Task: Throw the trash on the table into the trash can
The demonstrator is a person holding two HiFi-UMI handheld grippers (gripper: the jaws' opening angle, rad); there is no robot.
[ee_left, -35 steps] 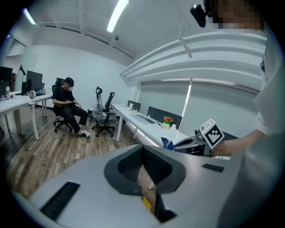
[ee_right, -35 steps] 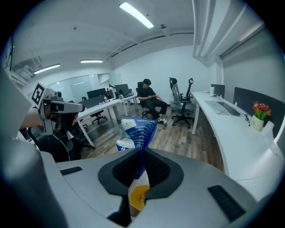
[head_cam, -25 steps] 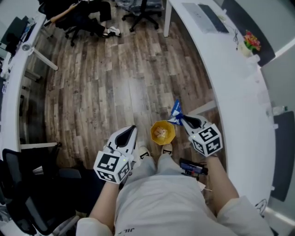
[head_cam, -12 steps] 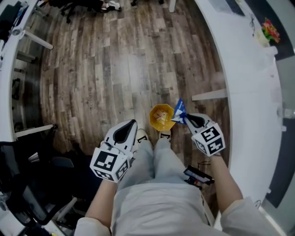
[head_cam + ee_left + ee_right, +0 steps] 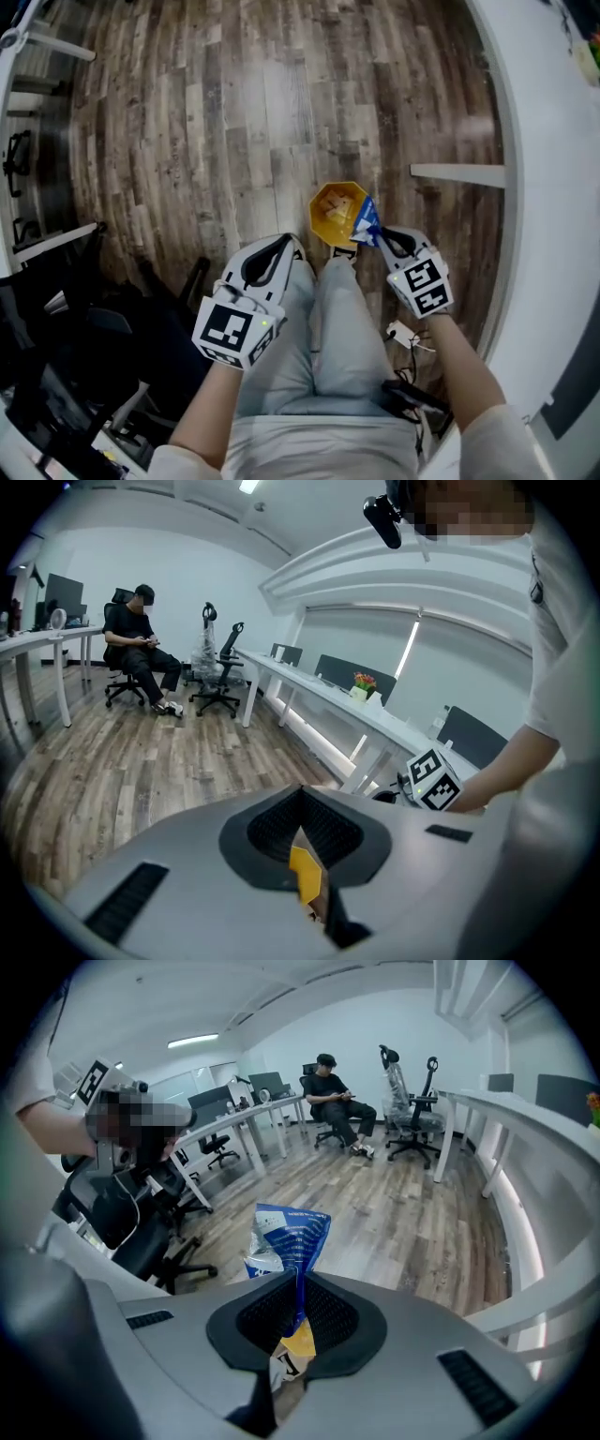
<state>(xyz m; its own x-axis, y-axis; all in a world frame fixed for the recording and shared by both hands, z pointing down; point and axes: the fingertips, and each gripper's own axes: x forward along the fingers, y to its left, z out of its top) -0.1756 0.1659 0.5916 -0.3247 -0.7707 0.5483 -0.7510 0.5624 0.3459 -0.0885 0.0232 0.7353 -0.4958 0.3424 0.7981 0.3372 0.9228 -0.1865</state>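
A yellow trash can [image 5: 337, 210] stands on the wooden floor just ahead of the person's shoes, with some scraps inside. My right gripper [image 5: 379, 238] is shut on a crumpled blue-and-white wrapper [image 5: 367, 221], which hangs over the can's right rim. In the right gripper view the wrapper [image 5: 286, 1235] sticks up from between the closed pads of the right gripper [image 5: 298, 1286]. To the left of the can, above the person's left knee, my left gripper [image 5: 278, 250] is shut with nothing in it. Its pads meet in the left gripper view [image 5: 302, 801], and only a sliver of yellow shows through the gap below them.
A white curved desk [image 5: 555, 197] runs down the right, with a white leg bar [image 5: 457, 173] near the can. Black office chairs [image 5: 56, 375] crowd the lower left. A white plug and cable [image 5: 403, 333] lie on the floor by the right leg. A seated person [image 5: 139, 656] is far across the room.
Both grippers have come down toward the floor. The wrapper, earlier just right of the can, now overlaps its right rim. The view has tipped further down and the can looks nearer.
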